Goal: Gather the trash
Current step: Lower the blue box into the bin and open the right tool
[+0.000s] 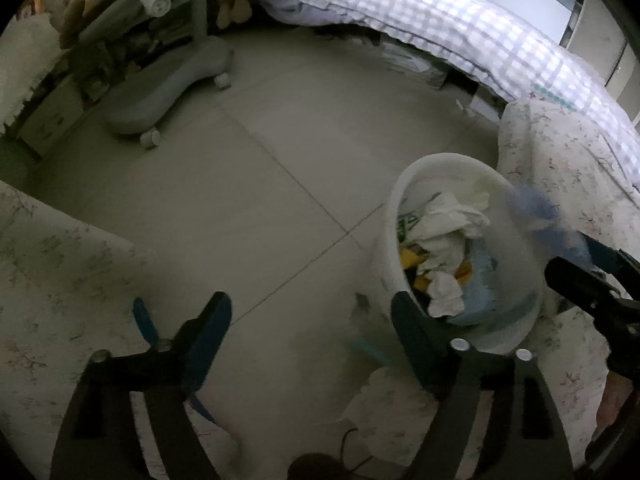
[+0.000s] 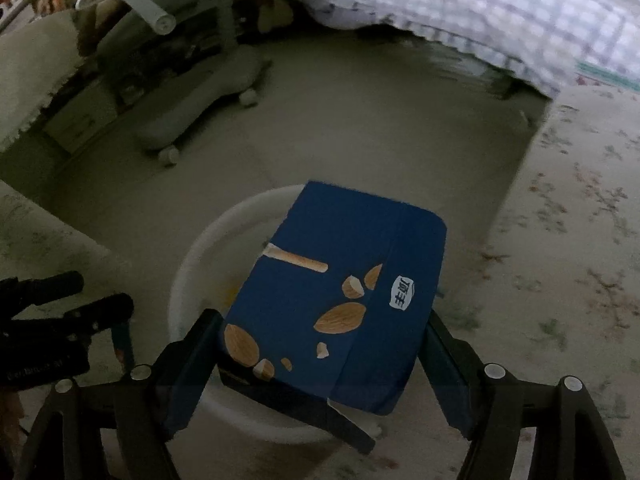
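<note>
Right claw [image 2: 320, 360] has its jaws spread wide on either side of a blue almond-print snack box [image 2: 340, 304]; whether the pads press it I cannot tell. That box hangs tilted above a white trash bin [image 1: 404, 204] on the tiled floor [image 1: 260, 184], with crumpled tissues [image 1: 444, 232] and wrappers inside. Left claw [image 1: 312, 312] stands apart and empty, beside the bin. A plaid-covered bed [image 1: 460, 20] and a wheeled chair base [image 1: 168, 92] lie beyond.
</note>
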A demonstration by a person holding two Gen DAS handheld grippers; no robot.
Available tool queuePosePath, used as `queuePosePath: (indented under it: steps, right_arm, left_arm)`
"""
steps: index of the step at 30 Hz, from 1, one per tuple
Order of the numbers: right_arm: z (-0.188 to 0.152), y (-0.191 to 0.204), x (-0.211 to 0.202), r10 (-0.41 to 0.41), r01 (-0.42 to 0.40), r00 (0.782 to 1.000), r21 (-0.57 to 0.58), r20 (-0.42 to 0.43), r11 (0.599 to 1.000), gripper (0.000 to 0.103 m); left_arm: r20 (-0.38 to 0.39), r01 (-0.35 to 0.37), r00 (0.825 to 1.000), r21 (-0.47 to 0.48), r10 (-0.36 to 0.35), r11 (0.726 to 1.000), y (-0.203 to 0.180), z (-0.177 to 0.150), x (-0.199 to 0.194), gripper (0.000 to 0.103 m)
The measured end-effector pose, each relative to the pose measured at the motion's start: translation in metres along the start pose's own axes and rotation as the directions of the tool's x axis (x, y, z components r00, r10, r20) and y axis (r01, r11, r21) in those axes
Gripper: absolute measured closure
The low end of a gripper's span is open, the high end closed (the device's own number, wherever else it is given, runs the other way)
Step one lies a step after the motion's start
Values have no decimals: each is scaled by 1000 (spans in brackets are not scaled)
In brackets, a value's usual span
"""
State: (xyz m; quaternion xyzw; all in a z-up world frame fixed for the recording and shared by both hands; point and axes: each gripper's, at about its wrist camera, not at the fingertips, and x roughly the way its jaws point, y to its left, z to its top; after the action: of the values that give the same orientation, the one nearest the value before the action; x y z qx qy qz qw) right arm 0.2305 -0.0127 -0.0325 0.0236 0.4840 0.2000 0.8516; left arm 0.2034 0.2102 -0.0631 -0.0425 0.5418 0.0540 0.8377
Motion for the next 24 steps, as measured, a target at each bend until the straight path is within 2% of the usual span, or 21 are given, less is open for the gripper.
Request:
queuePosePath:
  steps: [1,3,12,17,21,24]
  right_arm:
    - [1,2,3,13,-13,1000,2,-4,1000,14]
    - [2,4,6,38,-38,999,5,-6,999,13]
    - [6,7,3,7,-7,1000,6,-5,1000,13]
    - [13,5,-19,-28,28,998,2,50,1000,13]
    - [21,2,-51,-74,77,989,-19,125,997,13]
    - [20,-3,-71,-100,104,983,-23,154,994,13]
  left_arm:
    - [-2,-2,1000,-4,2,1000,2,0,1,14]
    - [-7,-1,1000,-10,1,1000,5,0,3,14]
    - [4,24,1000,8,-24,1000,-5,0,-7,13]
    - [7,35,999,29,-35,999,-13,-4,-18,13]
    - [15,67,998,31,-68,997,-19,-8,-31,4]
    - [19,86,996,54,-87,995,-29,-13,-39,3]
